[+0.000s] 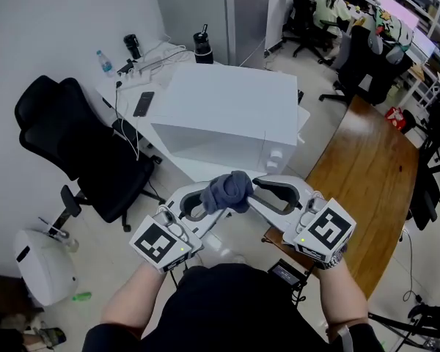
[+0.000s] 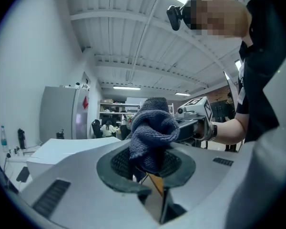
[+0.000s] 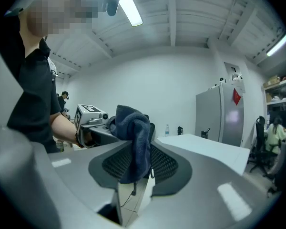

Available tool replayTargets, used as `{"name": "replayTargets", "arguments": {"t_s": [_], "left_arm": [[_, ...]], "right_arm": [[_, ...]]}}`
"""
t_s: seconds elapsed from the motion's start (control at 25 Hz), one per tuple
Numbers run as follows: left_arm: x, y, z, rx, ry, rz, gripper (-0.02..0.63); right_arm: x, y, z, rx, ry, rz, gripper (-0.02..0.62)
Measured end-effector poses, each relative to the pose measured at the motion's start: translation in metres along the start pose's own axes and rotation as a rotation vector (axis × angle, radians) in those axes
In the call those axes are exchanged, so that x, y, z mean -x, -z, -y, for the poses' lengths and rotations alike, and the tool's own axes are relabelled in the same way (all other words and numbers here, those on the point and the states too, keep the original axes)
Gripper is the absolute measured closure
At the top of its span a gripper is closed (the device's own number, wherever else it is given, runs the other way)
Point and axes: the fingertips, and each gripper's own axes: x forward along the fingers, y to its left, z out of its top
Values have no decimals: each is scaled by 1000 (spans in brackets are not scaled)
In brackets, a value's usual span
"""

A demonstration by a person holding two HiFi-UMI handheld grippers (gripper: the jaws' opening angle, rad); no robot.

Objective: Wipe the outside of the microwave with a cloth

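A pale-floored office is looked down on, with a white worktop (image 1: 158, 73) set by the wall. The dark blue-grey cloth (image 1: 228, 190) is held bunched in the air in front of the person, short of the microwave (image 1: 235, 107) and not touching it. It is gripped from both sides. The left gripper (image 1: 207, 201) is clamped on its lower folds, and the right gripper (image 1: 252, 193) appears to be closed on it as well, the two meeting nose to nose.

No wiping can be judged as begun. The cloth is apart from every face of the microwave, so the top, the sides and the front with its two knobs (image 1: 275, 158) are all left to be done. The cloth would probably first have to be settled in one gripper.

The microwave stands at the near end of the worktop, its front face close to the worktop's edge, so little ledge is left below it. Its top is bare and open from above. On its left, a phone (image 1: 143, 103) and loose cables (image 1: 129, 136) lie near, and a black office chair (image 1: 81, 141) crowds that side. On its right, a wooden table (image 1: 370, 171) runs close by. The clearest way in is taken to be straight ahead, over the open floor between chair and table.
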Motion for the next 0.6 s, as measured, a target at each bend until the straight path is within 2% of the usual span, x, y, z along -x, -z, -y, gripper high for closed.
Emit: {"name": "replayTargets", "arguments": {"t_s": [0.08, 0.2, 0.36, 0.6], "left_arm": [[8, 4, -12, -15, -55, -16, 520], [18, 9, -26, -28, -138, -38, 520], [31, 16, -45, -81, -245, -42, 520], [61, 34, -78, -44, -417, -91, 518]], "right_arm": [[-3, 0, 7, 16, 57, -9, 500], [-5, -3, 17, 45, 136, -7, 591], [-10, -6, 22, 59, 188, -4, 595], [-21, -10, 29, 42, 234, 13, 595]]}}
